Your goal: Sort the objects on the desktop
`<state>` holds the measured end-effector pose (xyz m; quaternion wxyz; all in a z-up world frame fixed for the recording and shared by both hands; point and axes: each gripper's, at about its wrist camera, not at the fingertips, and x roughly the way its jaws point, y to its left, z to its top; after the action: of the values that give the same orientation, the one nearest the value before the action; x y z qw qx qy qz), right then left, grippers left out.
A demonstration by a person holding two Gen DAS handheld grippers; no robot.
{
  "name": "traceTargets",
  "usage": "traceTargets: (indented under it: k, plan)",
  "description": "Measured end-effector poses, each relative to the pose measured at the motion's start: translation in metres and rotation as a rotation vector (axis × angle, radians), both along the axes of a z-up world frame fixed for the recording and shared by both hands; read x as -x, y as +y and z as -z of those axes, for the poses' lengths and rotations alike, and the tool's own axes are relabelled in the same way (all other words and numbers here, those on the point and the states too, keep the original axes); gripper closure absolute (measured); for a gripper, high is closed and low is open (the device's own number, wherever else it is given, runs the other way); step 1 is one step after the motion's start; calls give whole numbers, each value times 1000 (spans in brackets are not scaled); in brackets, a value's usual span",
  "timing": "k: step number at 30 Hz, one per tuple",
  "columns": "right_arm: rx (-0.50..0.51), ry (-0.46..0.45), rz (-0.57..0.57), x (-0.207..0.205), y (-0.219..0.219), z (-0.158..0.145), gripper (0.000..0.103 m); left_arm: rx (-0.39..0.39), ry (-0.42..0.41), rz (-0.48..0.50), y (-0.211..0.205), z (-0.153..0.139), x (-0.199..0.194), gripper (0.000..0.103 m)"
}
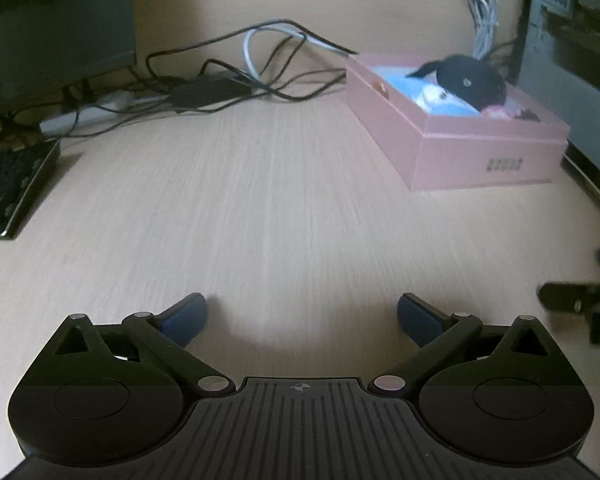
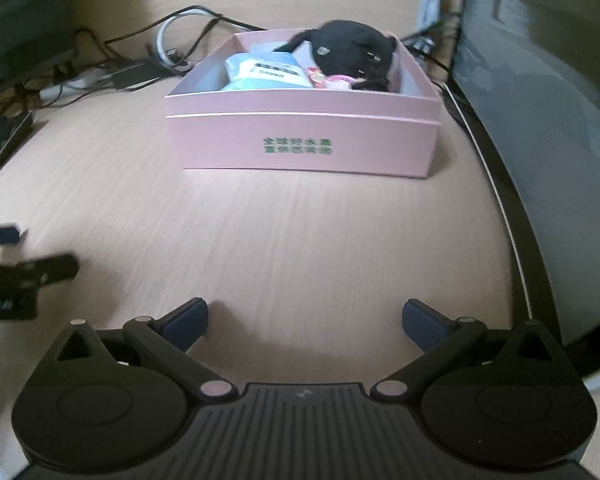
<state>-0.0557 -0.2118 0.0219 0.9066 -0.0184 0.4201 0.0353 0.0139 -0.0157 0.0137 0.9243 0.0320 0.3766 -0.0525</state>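
A pink box stands on the wooden desk; it also shows at the far right in the left wrist view. Inside lie a black plush toy, a blue and white packet and a small pink item. The plush also shows in the left wrist view. My left gripper is open and empty over bare desk, well short of the box. My right gripper is open and empty, in front of the box. Each gripper shows at the edge of the other's view.
A tangle of black and white cables with a power strip lies at the back. A black keyboard sits at the left. A dark monitor base curves along the right. A dark monitor stands at back left.
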Motion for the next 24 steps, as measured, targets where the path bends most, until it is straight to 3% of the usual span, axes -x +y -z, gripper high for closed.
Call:
traceTargets:
  k: [5, 8, 15, 24]
  plan:
    - [60, -72, -98, -9, 12, 1, 0, 9, -44, -40, 1, 5, -11, 0]
    - [-20, -74, -180, -23, 8, 6, 0, 10, -46, -67, 3, 5, -15, 0]
    - [-48, -165, -231, -19, 7, 12, 0, 13, -49, -66, 4, 6, -16, 0]
    - [-51, -164, -237, -18, 7, 13, 0, 14, -49, -65, 4, 6, -15, 0]
